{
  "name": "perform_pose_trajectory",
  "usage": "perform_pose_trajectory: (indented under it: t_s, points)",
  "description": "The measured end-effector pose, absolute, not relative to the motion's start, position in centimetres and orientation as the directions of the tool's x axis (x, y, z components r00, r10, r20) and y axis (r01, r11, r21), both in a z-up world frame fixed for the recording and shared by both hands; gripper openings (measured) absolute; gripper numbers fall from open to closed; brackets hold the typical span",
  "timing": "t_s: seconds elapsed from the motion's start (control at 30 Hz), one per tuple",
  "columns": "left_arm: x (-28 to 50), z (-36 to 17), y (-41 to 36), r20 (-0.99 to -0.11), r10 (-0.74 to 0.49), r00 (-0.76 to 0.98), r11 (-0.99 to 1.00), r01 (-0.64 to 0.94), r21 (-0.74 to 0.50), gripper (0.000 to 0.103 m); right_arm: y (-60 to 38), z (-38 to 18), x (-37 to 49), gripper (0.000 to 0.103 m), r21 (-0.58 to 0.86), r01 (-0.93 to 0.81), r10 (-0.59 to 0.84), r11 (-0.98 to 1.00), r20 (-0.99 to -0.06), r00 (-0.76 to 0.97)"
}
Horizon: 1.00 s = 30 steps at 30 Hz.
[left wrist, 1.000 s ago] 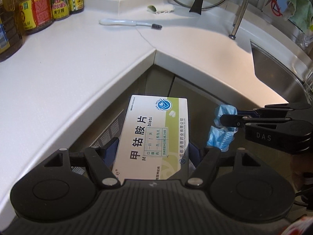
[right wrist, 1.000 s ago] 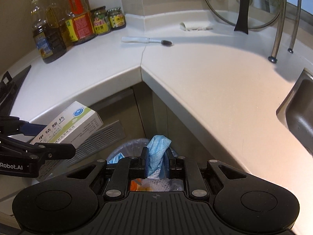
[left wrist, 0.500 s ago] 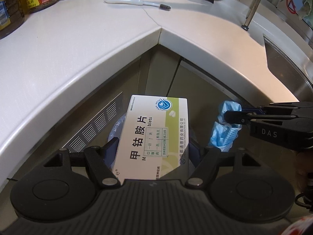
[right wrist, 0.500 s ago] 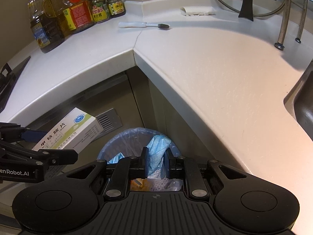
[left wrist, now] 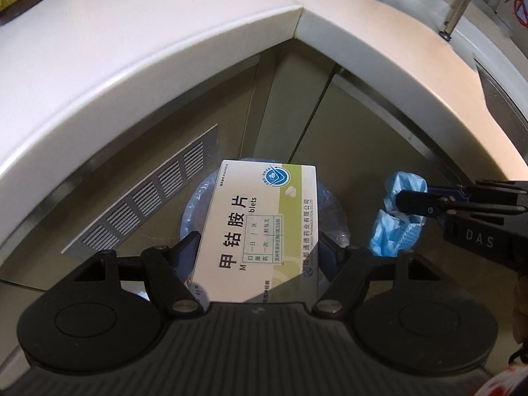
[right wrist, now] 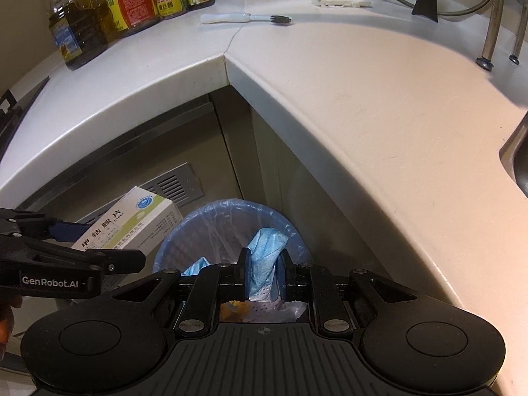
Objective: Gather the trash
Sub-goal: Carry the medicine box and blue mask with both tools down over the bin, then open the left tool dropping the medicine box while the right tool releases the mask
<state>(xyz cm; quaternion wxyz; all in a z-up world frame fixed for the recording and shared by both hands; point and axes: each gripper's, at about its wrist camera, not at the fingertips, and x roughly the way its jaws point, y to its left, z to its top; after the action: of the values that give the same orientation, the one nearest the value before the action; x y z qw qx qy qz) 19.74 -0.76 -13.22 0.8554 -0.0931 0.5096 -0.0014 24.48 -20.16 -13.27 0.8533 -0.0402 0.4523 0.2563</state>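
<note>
Medicine box (left wrist: 260, 227) – white/green, Chinese print, flat face up, tilted over bin rim. Crumpled blue face mask (right wrist: 265, 257) hangs above blue-lined trash bin (right wrist: 227, 211) – wrappers inside, on floor under counter corner.

Left wrist: faces down-forward, close over the bin (left wrist: 194, 204).
Right wrist: same, nearby at 3 o'clock.
Shared: bin (right wrist: 231, 217), surface (right wrist: 363, 99) corner.

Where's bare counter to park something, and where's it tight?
Free: counter between toothbrush and sink. Crowded: bottles at back left; over the bin, the left tool holds the box and the right tool the mask.
</note>
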Motion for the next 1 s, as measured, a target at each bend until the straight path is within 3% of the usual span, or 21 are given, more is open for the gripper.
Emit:
perform_pose_trajectory:
  t_s: [1.0]
  points:
    - [20.5, -18.9, 0.1, -0.898, -0.114, 0.424, 0.96, -0.185, -0.209, 0.07, -17.7, -14.8, 25.6, 0.016, 0.099, -0.542, 0.369, 0.834, -0.831, 0.416]
